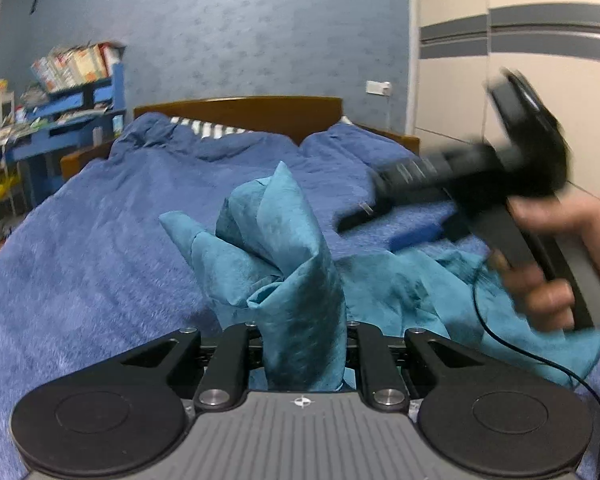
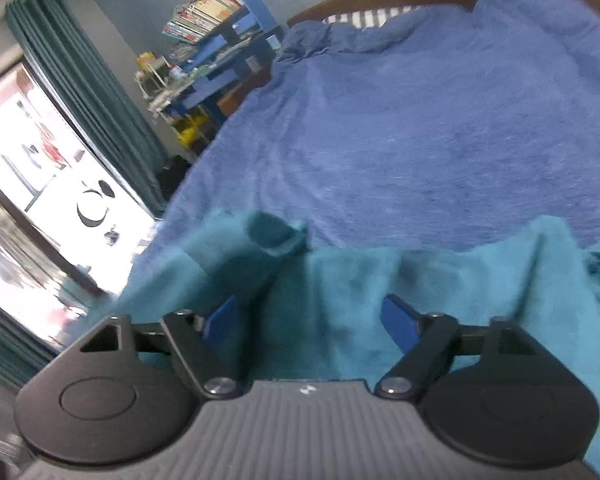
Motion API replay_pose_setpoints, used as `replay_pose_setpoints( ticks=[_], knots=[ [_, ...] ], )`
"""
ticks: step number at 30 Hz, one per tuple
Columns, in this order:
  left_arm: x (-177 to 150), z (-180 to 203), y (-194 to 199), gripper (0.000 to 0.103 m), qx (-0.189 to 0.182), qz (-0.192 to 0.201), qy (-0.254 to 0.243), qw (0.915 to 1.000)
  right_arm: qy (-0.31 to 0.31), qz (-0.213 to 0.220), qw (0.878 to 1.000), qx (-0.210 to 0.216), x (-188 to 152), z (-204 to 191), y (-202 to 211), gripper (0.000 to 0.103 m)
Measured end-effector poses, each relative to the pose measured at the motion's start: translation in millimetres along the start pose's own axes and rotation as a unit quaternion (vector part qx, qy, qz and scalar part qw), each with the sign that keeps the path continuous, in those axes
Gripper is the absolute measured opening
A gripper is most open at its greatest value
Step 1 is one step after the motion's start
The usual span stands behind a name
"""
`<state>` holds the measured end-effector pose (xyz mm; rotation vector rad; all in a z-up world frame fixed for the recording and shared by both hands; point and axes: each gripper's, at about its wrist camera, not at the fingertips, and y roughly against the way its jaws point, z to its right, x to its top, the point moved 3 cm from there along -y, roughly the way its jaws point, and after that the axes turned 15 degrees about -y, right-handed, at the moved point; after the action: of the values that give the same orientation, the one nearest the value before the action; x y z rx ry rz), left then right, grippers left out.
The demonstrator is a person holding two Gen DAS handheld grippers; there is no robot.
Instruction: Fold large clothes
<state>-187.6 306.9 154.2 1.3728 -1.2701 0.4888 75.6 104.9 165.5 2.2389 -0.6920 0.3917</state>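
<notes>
Item: teal garment [image 1: 296, 280], a large thin cloth, lying crumpled on the near part of a bed [image 1: 100, 248] covered by a blue blanket [image 2: 420, 140]. Left gripper [image 1: 305, 354]: its fingers are closed on a bunched corner of the garment, which is held upright and rises as a twisted peak between them. From that pinch the cloth is seen to trail down and to the right, toward the right gripper [image 2: 314, 320]. Right gripper: fingers [image 2: 398, 320] are spread apart, blue pads showing, with the cloth lying loose just ahead of and under them; nothing is clamped. In the left wrist view this tool is shown blurred, carried in the person's hand [image 1: 556, 256] above the garment's right portion. The long axis of the garment is judged to run across the bed, left to right, between the two tools; its far edge faces the wooden headboard [image 1: 240, 110]. The free right end is nearer the right gripper, and a second grasp there is judged to be the coming move. Collar or hem cannot be told apart.
</notes>
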Motion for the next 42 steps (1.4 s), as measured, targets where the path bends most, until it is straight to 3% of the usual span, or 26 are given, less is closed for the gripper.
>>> replay_pose_setpoints(
  ticks=[4,12,16,20,22,23,24,26,34,42],
  knots=[
    [-4,8,-3,0.016,-0.006,0.005,-0.028,0.9996,-0.012,-0.020,0.999,0.039,15,-22,-6,0.088],
    [-10,14,-10,0.016,-0.014,0.008,-0.057,0.9982,-0.022,-0.049,0.996,0.069,19,-51,-28,0.094],
    [-12,17,-15,0.016,-0.021,0.012,-0.082,0.9963,0.042,-0.095,0.994,0.017,7,-74,-54,0.096],
    [-14,21,-21,0.016,-0.032,0.014,-0.105,0.9939,0.134,-0.116,0.983,-0.056,-5,-95,-82,0.096],
    [-15,21,-24,0.016,-0.036,0.016,-0.111,0.9930,0.168,-0.116,0.976,-0.082,-11,-100,-91,0.085],
    [-15,21,-26,0.016,-0.037,0.016,-0.113,0.9928,0.183,-0.112,0.973,-0.087,-13,-100,-93,0.055],
    [-14,21,-28,0.016,-0.037,0.016,-0.114,0.9927,0.197,-0.106,0.971,-0.087,-14,-101,-91,0.039],
    [-15,18,-30,0.016,-0.036,0.017,-0.112,0.9929,0.199,-0.090,0.973,-0.077,-10,-99,-80,0.026],
    [12,26,-20,0.017,-0.046,0.061,-0.120,0.9898,0.129,-0.020,0.991,-0.031,38,-74,-1,0.015],
    [57,59,-30,0.017,-0.084,0.102,-0.139,0.9815,0.079,0.024,0.996,-0.041,74,-21,68,0.013]
  ],
)
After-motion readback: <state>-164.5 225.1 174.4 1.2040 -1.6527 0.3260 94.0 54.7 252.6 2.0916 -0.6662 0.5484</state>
